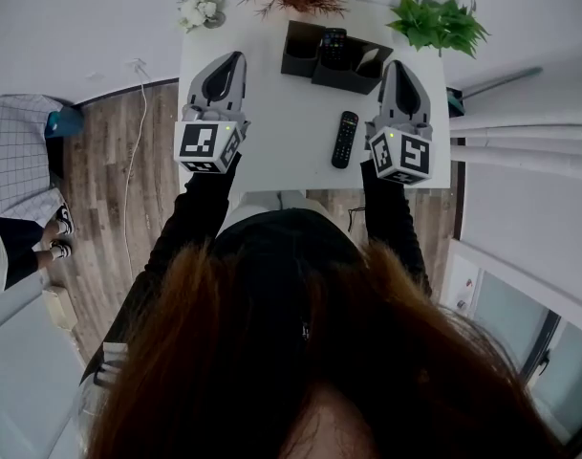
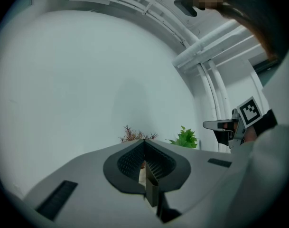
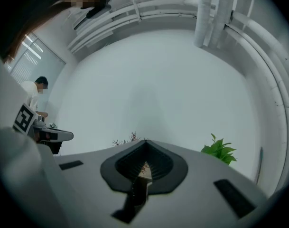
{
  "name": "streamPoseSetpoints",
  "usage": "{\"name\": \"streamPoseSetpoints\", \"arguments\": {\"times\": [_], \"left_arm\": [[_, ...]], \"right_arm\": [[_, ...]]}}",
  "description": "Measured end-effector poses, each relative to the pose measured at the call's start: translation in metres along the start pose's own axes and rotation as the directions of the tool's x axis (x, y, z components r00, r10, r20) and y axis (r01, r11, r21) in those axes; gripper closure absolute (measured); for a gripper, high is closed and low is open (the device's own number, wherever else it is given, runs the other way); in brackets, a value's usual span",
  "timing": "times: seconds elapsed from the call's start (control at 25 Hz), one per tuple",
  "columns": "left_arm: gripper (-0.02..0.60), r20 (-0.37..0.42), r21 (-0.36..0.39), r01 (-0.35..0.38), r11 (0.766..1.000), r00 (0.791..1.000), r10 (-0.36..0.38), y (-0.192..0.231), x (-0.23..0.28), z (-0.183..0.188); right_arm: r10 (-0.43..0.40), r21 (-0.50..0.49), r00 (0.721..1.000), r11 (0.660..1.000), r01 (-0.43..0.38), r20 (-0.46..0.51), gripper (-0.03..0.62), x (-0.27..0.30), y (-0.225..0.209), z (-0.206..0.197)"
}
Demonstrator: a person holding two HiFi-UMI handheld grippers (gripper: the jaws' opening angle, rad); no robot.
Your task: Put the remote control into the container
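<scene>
Black sleeves (image 1: 200,213), grey left tool (image 1: 238,57), marker cube (image 1: 207,144)

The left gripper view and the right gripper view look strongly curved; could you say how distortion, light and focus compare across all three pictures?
Left gripper view: heavy fisheye, pipes bow, corners dark. Right gripper view: same bowing, dark rim, near fingers soft. Head view: flat dim light, faint shadows; remote control sharp, hair near the lens blurred.
</scene>
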State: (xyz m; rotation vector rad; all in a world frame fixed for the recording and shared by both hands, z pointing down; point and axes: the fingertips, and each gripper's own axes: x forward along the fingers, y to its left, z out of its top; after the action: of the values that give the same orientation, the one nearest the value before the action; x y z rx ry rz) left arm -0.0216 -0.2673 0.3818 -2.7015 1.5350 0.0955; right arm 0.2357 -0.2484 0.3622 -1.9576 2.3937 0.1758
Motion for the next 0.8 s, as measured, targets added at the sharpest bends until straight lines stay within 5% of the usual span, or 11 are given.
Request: {"name": "streamPoseSetpoints", "arguments": {"times": [0.8], "left_arm": [[0.572,-0.019,0.007,0.069,0.998,0.997,-0.069,-0.018,0.011,-0.009]], "right_arm": [[-0.079,0.045,0.995,0.996,0.082,-0.063,0.576,-0.034,-0.011,-0.018]]}}
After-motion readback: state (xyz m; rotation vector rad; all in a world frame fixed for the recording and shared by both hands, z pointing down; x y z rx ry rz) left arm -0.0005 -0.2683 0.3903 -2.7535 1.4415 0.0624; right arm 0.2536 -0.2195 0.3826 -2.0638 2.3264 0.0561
